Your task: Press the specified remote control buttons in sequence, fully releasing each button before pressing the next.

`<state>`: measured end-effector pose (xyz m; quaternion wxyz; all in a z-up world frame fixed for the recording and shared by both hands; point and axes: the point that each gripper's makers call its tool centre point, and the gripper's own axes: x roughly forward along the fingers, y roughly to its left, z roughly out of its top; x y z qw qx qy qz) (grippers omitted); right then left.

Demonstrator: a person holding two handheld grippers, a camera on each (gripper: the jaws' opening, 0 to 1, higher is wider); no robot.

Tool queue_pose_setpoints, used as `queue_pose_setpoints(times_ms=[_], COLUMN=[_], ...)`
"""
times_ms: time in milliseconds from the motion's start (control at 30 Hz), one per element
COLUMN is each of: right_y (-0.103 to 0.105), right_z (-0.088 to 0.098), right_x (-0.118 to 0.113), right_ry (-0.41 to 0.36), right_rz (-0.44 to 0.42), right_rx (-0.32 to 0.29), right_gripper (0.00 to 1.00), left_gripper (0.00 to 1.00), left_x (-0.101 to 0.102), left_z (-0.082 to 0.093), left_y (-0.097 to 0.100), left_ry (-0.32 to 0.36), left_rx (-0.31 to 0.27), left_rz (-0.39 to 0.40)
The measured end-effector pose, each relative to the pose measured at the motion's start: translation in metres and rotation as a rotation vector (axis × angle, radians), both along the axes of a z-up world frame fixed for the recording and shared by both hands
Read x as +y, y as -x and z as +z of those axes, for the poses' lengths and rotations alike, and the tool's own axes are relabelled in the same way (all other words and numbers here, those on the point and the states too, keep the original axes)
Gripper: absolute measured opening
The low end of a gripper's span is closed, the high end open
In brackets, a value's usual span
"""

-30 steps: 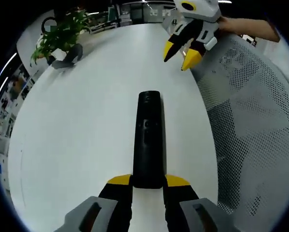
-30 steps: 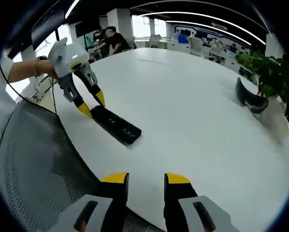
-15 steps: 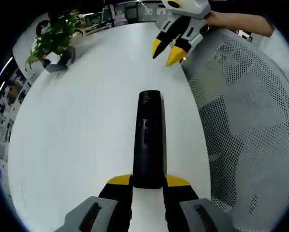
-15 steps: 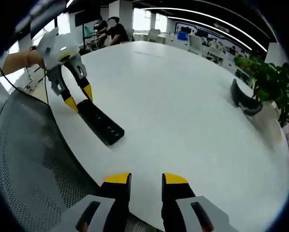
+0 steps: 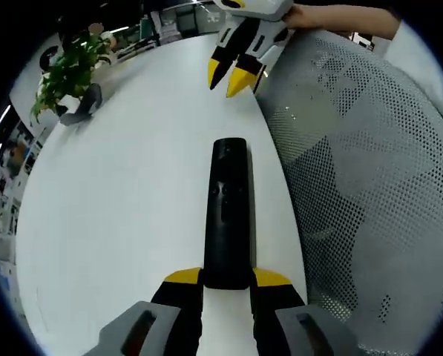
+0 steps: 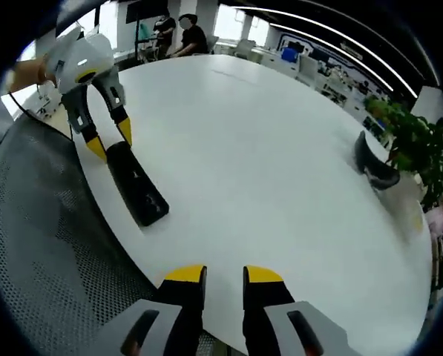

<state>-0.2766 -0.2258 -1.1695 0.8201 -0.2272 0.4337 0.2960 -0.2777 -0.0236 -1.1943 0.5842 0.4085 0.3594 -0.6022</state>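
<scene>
My left gripper (image 5: 227, 280) clamps the near end of the long black plastic remote control (image 5: 228, 211), lying near the white round table's (image 5: 132, 193) edge. It looks rigid, light and slick, so I'd press gently. My right gripper (image 6: 223, 274) hovers narrow, empty.

You get bright, even light from long ceiling strip lights (image 6: 332, 41) at twelve to two o'clock in the right gripper view, and the round white table (image 5: 132, 193) shows soft, faint shadows without harsh glare. Fisheye bending warps both views toward the edges, where detail smears, while the centre stays sharp.
</scene>
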Motion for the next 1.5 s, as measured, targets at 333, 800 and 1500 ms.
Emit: queue_pose_setpoints(times_ms=[333,800,1500], right_y=[0.016,0.012,0.005], right_z=[0.006,-0.001,-0.012], right_x=[0.033,0.079,0.093], right_ry=[-0.109,-0.113,-0.034], right_rz=[0.142,0.298,0.352], right_rx=[0.080,0.141,0.188], right_gripper=[0.06,0.00,0.00], left_gripper=[0.23,0.23,0.23], left_x=[0.001,0.001,0.001], left_z=[0.000,0.000,0.000], left_y=[0.002,0.001,0.001], left_ry=[-0.015,-0.042,-0.034], left_rx=[0.027,0.038,0.031], left_rz=[0.038,0.068,0.082])
